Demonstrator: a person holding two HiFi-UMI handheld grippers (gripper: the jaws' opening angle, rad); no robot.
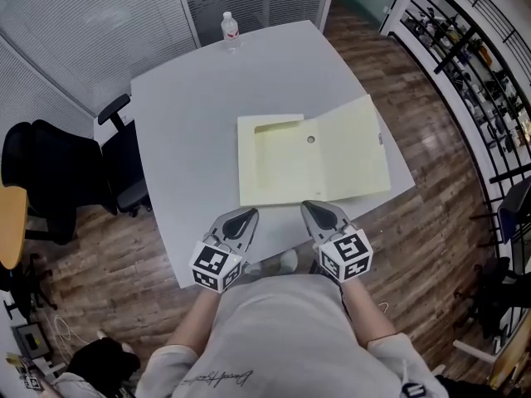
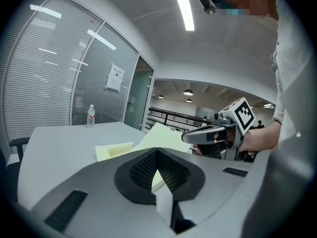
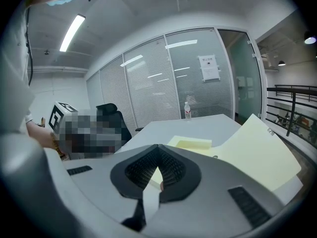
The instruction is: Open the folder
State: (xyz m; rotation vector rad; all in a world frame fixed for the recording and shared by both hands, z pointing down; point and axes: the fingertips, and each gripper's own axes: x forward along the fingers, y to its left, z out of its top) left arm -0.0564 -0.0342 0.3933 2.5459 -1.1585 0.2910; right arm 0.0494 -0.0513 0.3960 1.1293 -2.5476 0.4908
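Observation:
A pale yellow folder (image 1: 311, 160) lies open on the grey table (image 1: 191, 106). Its base with an inner pocket (image 1: 270, 160) lies flat, and its cover (image 1: 357, 148) is swung out to the right, tilted up a little. My left gripper (image 1: 246, 215) and right gripper (image 1: 311, 208) hover side by side at the table's near edge, just short of the folder. Both are shut and hold nothing. In the left gripper view the folder (image 2: 158, 135) lies beyond the closed jaws, with the right gripper (image 2: 185, 138) to its right. In the right gripper view the raised cover (image 3: 252, 150) stands at right.
A water bottle (image 1: 230, 30) stands at the table's far edge. Black office chairs (image 1: 50, 177) sit to the left of the table. Glass partitions with blinds run behind it, and a metal railing (image 1: 473, 56) runs at the right.

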